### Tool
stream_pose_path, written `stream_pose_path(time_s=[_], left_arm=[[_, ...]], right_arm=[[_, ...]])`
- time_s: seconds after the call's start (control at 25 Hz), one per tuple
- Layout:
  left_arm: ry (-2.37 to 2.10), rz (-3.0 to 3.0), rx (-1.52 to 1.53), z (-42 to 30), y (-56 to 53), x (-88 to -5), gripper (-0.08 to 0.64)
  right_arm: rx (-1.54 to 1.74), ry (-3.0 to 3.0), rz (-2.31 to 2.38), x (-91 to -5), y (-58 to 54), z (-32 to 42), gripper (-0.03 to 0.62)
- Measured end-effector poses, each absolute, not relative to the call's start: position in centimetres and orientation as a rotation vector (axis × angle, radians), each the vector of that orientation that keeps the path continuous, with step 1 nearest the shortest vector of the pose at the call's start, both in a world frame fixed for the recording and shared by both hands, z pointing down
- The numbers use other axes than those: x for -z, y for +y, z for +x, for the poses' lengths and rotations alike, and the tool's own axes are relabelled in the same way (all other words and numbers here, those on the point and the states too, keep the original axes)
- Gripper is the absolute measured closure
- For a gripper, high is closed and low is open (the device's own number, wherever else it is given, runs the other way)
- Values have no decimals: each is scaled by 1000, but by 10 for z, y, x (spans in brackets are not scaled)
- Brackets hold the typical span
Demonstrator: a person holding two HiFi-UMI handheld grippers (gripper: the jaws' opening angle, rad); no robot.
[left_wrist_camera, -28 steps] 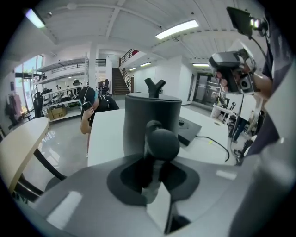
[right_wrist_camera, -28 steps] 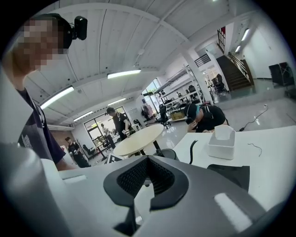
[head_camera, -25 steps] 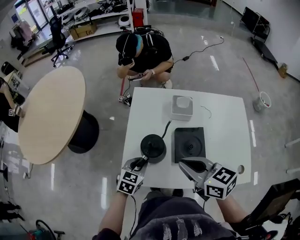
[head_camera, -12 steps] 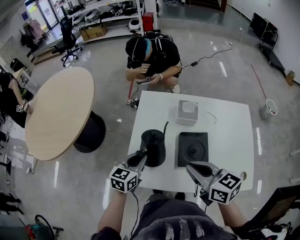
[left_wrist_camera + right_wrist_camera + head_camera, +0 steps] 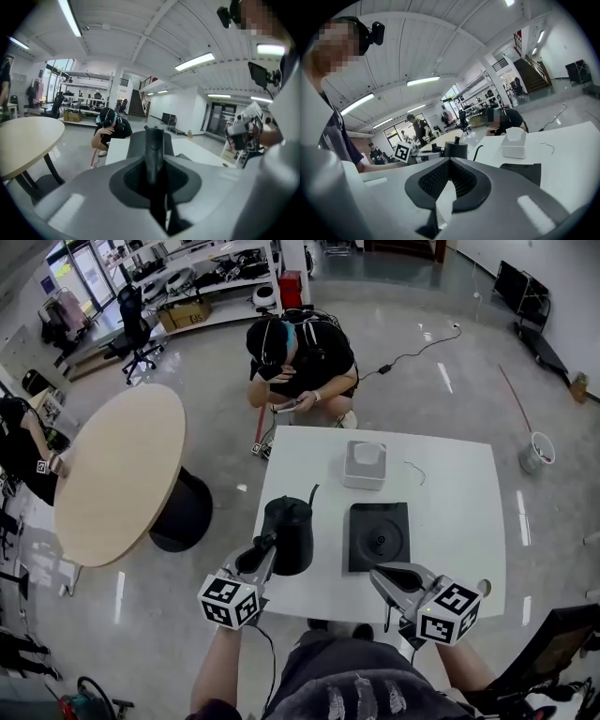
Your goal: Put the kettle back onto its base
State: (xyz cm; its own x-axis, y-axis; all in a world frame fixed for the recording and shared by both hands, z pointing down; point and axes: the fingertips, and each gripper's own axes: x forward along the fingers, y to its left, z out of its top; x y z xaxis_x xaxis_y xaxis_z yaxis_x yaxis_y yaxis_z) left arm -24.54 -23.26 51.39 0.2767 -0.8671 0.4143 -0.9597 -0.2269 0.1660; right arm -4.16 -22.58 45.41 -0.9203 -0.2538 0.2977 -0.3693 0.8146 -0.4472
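Your left gripper (image 5: 262, 555) has its fingers (image 5: 126, 180) drawn narrow and clamped on the kettle's handle (image 5: 153, 152), which stands upright between the dark pads in the left gripper view. The kettle (image 5: 289, 532) is black and hangs from that grip over the left part of the white tabletop (image 5: 450, 512), with its thin spout pointing away from you. It is just beside the base (image 5: 378, 536), to the base's left, and not on it. The base is a flat black square lying near the middle of the tabletop with nothing on top.

Your right gripper (image 5: 389, 576) hovers at the near edge, close to the base's near right corner. Its fingers (image 5: 436, 180) stand apart with only bare white tabletop showing between them; they hold nothing.

Beyond the base sits a white box (image 5: 364, 465). A person (image 5: 295, 357) crouches on the floor past the far edge, and a round table (image 5: 117, 474) stands well apart to the left.
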Motion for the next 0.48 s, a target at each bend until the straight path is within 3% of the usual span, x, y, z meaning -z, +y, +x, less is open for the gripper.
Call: stream_pose_path(time_s=[0.48], left_arm=[[-1585, 2275, -277, -193, -253, -486, 508]], right_arm=[[-756, -2805, 536, -456, -229, -9, 592]])
